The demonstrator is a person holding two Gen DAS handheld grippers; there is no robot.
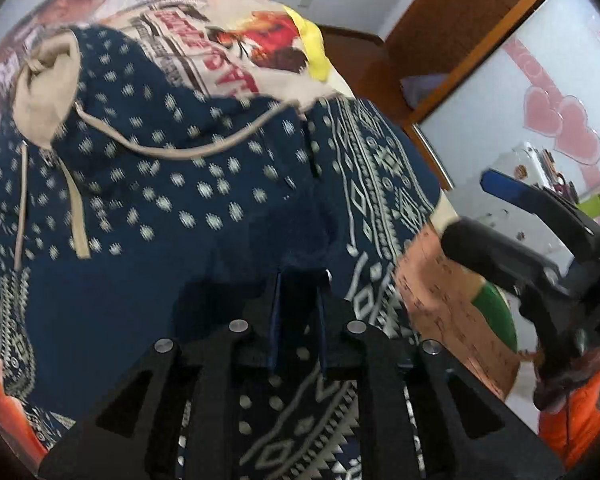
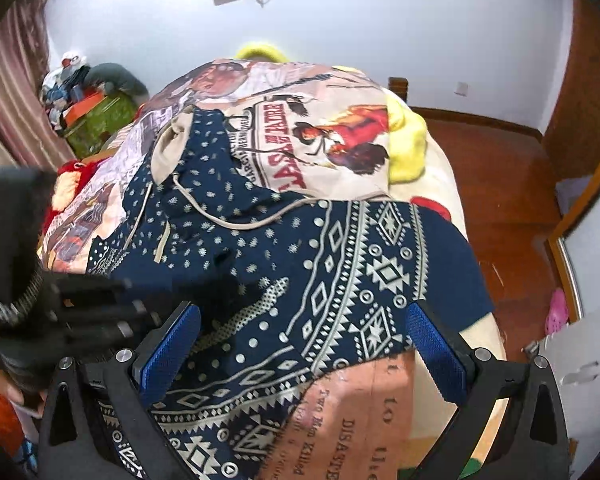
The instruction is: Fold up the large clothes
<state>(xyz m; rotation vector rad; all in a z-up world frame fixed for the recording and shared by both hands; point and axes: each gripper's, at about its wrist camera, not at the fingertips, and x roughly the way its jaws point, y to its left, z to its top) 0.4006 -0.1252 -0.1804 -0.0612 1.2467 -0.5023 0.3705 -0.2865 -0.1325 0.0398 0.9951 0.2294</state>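
Observation:
A navy hooded sweater [image 1: 188, 184] with cream dots, geometric bands and a beige drawstring lies spread on a bed; it also shows in the right wrist view [image 2: 340, 264]. My left gripper [image 1: 300, 276] is shut on a fold of the navy sweater near its middle, and it shows at the left of the right wrist view [image 2: 112, 312]. My right gripper [image 2: 304, 328] is open, its blue pads wide apart above the sweater's patterned lower part, holding nothing. It also shows at the right of the left wrist view [image 1: 476, 212].
The bed is covered by a printed spread [image 2: 324, 132] with posters and text. A yellow pillow [image 2: 408, 148] lies at the far end. A wooden floor [image 2: 492, 168] and mirrored wardrobe door [image 1: 520, 120] are to the right. Clutter [image 2: 88, 108] and a curtain are at left.

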